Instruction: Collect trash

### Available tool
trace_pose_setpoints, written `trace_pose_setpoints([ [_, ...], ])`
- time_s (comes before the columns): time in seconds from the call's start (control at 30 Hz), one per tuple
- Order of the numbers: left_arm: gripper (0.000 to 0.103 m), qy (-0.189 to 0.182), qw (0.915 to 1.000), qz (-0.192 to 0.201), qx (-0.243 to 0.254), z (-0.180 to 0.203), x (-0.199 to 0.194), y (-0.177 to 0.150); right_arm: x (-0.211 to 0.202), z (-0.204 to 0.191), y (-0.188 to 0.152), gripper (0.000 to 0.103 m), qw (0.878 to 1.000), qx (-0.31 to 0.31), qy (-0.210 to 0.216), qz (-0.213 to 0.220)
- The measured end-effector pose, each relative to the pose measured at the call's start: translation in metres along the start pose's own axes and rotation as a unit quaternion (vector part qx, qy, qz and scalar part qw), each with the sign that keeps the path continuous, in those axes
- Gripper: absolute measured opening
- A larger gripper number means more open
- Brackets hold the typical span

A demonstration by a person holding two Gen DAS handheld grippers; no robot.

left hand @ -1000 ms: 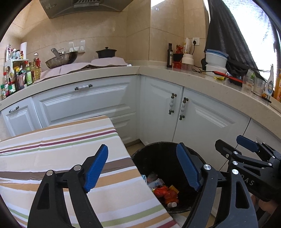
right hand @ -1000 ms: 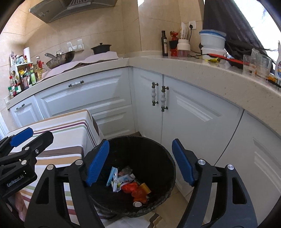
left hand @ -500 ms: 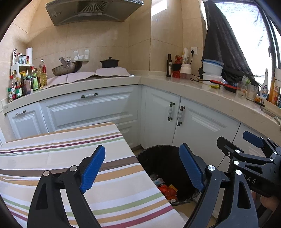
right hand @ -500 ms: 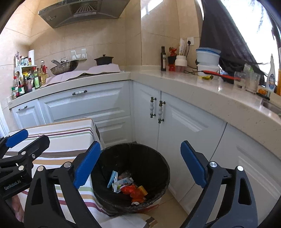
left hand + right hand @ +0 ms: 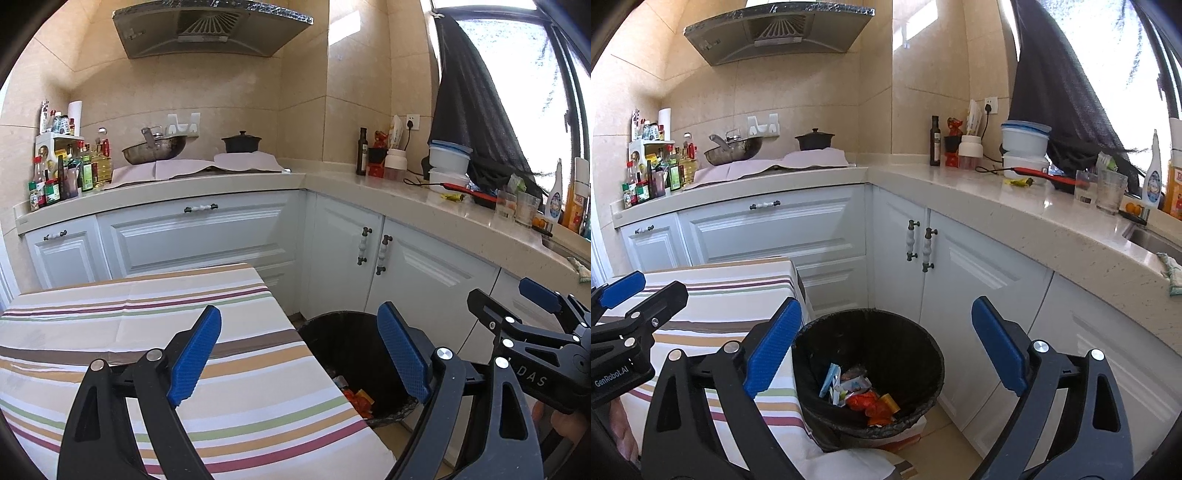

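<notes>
Kitchen cabinets wrap a corner behind the left hand-held gripper and right hand-held gripper, both spread wide and empty above a striped worktop, beside which the black bin holds trash.

We see beige tiled walls, a hood at upper centre, white cabinets under an L-shaped counter, and a bright window upper right.
</notes>
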State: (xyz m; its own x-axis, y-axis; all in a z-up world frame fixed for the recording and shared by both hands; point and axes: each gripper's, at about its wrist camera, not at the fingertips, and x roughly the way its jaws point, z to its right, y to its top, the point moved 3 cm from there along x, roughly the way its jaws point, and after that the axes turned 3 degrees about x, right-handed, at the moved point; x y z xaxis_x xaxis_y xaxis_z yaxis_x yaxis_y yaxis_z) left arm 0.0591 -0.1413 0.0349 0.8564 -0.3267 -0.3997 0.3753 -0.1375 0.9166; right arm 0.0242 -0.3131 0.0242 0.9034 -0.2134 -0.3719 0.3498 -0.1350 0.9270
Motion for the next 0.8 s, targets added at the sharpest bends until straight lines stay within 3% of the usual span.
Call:
trace_pose_setpoints([
  [0.8,0.084,0.007,0.9999,-0.010,-0.009,-0.0081,-0.0021,-0.0048,-0.0033,0.0000,0.0014,0.091,1.000,-0.001,-0.001,0.004],
])
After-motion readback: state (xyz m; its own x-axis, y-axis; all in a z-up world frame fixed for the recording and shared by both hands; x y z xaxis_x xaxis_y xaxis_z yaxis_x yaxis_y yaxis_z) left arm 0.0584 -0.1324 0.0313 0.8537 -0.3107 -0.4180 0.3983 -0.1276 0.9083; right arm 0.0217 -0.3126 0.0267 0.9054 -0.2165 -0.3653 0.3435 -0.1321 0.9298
